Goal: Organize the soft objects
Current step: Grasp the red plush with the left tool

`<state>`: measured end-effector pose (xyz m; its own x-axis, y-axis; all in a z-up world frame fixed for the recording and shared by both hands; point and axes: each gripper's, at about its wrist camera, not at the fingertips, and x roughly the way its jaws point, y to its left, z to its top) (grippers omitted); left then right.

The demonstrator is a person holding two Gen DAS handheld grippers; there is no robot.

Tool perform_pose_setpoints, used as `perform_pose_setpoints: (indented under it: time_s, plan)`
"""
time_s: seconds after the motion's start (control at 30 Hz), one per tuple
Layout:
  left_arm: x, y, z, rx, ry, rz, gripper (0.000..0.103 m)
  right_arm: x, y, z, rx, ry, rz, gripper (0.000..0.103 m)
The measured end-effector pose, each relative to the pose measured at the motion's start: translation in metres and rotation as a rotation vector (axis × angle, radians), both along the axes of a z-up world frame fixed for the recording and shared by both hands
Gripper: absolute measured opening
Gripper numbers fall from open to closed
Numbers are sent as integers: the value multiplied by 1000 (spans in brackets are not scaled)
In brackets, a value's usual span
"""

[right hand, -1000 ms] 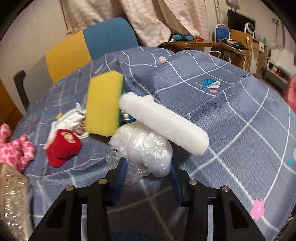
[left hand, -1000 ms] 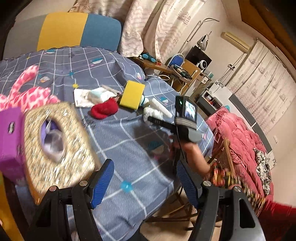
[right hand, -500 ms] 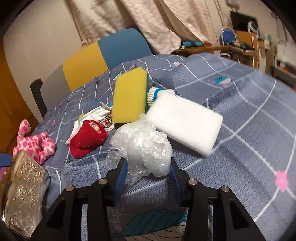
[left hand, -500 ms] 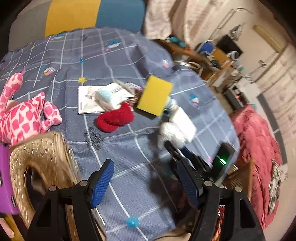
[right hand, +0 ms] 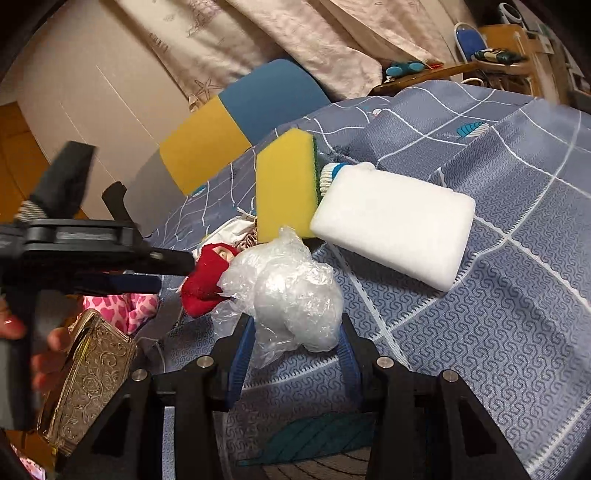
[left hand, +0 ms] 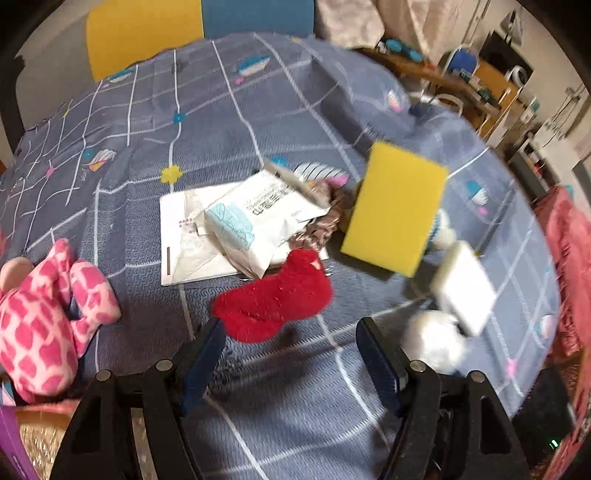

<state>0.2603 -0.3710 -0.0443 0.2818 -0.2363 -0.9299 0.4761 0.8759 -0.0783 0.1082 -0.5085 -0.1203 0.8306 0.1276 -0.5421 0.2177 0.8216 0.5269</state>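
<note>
My left gripper (left hand: 291, 350) is open and empty, just short of a red plush piece (left hand: 273, 299) on the blue quilt. The red piece shows in the right wrist view (right hand: 205, 275) too, with the left gripper (right hand: 147, 271) beside it. My right gripper (right hand: 295, 350) is shut on a crumpled clear plastic bag (right hand: 291, 291), which shows white in the left wrist view (left hand: 436, 343). A yellow sponge (left hand: 395, 208) leans upright behind a white foam block (right hand: 391, 221). A pink spotted plush toy (left hand: 44, 317) lies at the left.
A white wipes pack (left hand: 258, 218) lies on a paper sheet (left hand: 184, 240), with brown fabric (left hand: 321, 221) beside it. An ornate gold tissue box (right hand: 88, 384) stands at the near left. A yellow and blue chair (left hand: 199, 26) stands behind the table. A cluttered desk (right hand: 498, 59) is at far right.
My left gripper has swung in over the table toward the red plush piece and now shows in the right wrist view. My right gripper keeps its hold on the plastic bag.
</note>
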Motion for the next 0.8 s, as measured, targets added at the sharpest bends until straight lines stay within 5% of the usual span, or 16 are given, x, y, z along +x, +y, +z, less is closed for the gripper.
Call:
perform_pose_setpoints:
  time_s: [0.3,0.4,0.57,0.8]
  plan:
    - [27,-16,-39,75,3,28,74,-2,-2,-1,5,-12,-3,45]
    - [29,-17,-50,77,14,29,66,-5,-2,-1,7,-14,-4,45]
    - [24,-16,-51,72,-27,12,35,-4,-2,-2,6,-14,-5,45]
    - [8,-11,-43,42,-46,-11,28,-4,-2,-1,-1,-8,-10,44]
